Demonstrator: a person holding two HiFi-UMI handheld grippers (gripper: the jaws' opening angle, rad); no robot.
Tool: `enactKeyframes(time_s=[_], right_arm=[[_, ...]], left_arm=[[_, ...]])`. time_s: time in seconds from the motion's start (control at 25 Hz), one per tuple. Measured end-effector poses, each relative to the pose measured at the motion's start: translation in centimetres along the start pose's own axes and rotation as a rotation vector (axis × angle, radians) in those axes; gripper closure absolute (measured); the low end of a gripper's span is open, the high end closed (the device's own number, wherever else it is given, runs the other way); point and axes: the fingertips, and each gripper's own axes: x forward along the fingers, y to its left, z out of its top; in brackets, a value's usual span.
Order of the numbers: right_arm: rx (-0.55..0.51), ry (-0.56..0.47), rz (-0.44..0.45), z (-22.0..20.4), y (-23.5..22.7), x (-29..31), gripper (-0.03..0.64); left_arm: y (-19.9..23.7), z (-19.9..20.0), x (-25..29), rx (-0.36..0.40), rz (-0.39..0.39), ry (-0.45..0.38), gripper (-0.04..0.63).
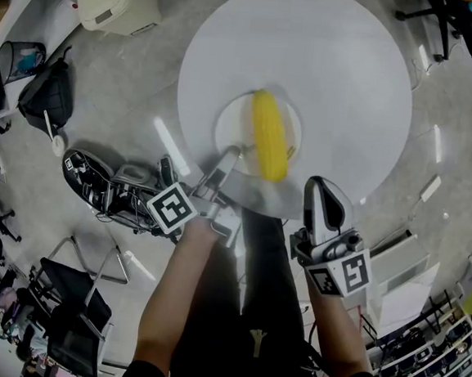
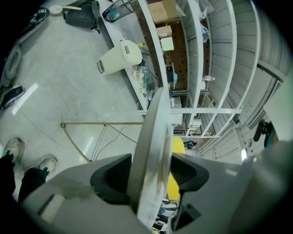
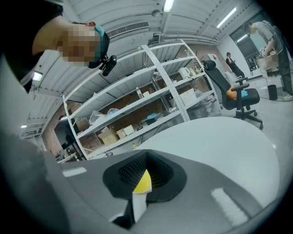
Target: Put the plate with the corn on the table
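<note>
Bright ceiling strip lights [image 3: 169,5] are glaring; fisheye edges are bending and darkening; the corn [image 1: 269,136] is smearing

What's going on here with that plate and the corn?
A person is working two handheld grippers over a round white table. The plate with the corn appears to lie on the table, near the person's edge. The left gripper has the plate's rim between its jaws, which stand wide rather than clamped. The right gripper hovers beside the plate, jaws together, holding nothing. The plate looks set down.
</note>
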Motion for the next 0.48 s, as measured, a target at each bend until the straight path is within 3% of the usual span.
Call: enactKeyframes(time_s=[0.48], right_arm=[[-0.009, 0.002, 0.0, -0.32, 0.67, 0.18, 0.609]], left_arm=[[0.11, 0.28, -1.07, -0.03, -0.015, -0.006, 0.311]])
